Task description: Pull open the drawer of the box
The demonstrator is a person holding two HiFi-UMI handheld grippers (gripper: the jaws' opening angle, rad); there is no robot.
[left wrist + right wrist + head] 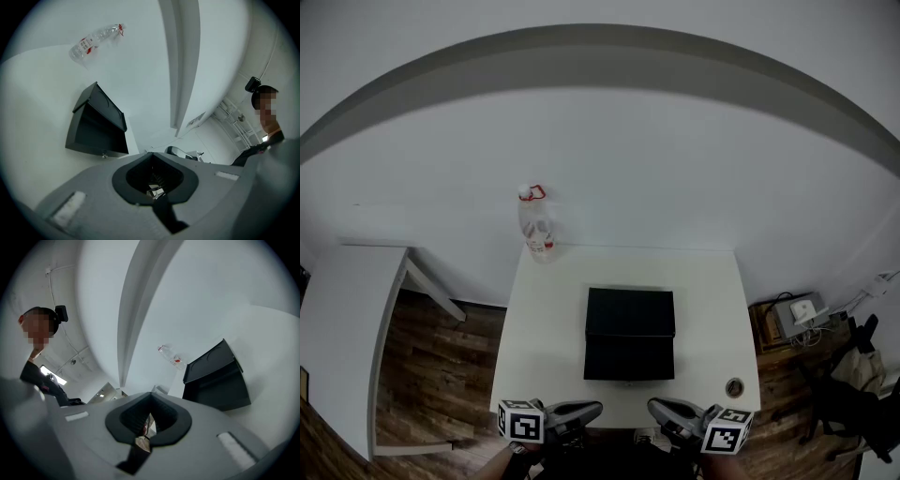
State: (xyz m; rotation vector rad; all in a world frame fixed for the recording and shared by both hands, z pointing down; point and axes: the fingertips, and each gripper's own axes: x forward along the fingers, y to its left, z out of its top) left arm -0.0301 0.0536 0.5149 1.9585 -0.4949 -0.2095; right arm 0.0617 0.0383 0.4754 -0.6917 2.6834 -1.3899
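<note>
Black box (630, 323) stands apart; left gripper (592, 409) and right gripper (656, 407), both clenched empty, should open before reaching its drawer (628, 359).

the box (630, 335) sat on the table (712, 291) just ahead of the jaws of the left gripper (596, 408) and right gripper (653, 406); the bottle (536, 225) stood beyond it, leftward.

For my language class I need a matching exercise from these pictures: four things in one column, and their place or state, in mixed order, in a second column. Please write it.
1 black box
2 plastic bottle
3 small round object
4 left claw

A far left corner of the table
B shut, empty
C middle of the table
D near right corner of the table

Pairs: 1-C; 2-A; 3-D; 4-B
</note>
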